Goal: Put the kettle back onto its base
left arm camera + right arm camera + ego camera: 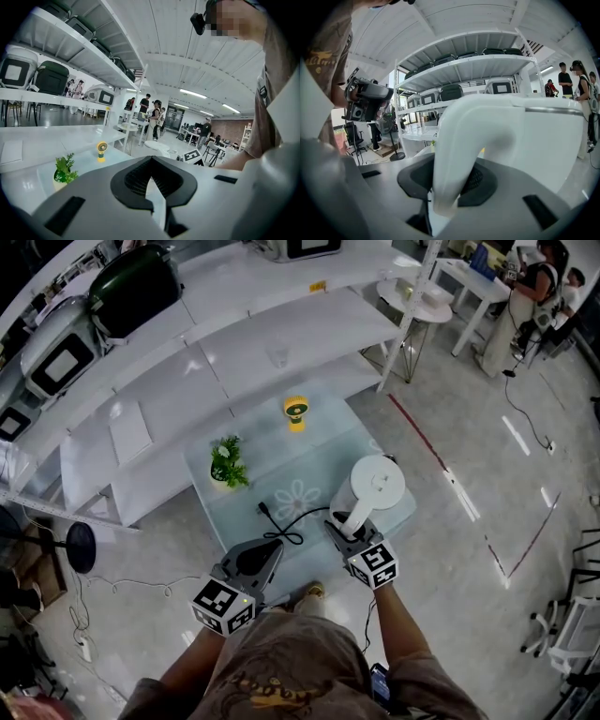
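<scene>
The white kettle (371, 487) stands upright at the right side of the small glass table (281, 460). My right gripper (339, 521) is shut on its curved handle (459, 154), the kettle's body (534, 140) filling the right gripper view beyond. A black cord (292, 519) loops across the glass to the kettle's foot; the base itself is hidden beneath the kettle. My left gripper (267, 552) hovers over the table's near edge, left of the kettle. Its fingertips meet with nothing between them (151, 161).
A potted plant (226, 463) and a small yellow fan (296, 412) stand on the far half of the table. White shelves (281, 334) with appliances (136, 282) run behind. People (539, 287) are at desks far right. A floor fan (80, 547) stands left.
</scene>
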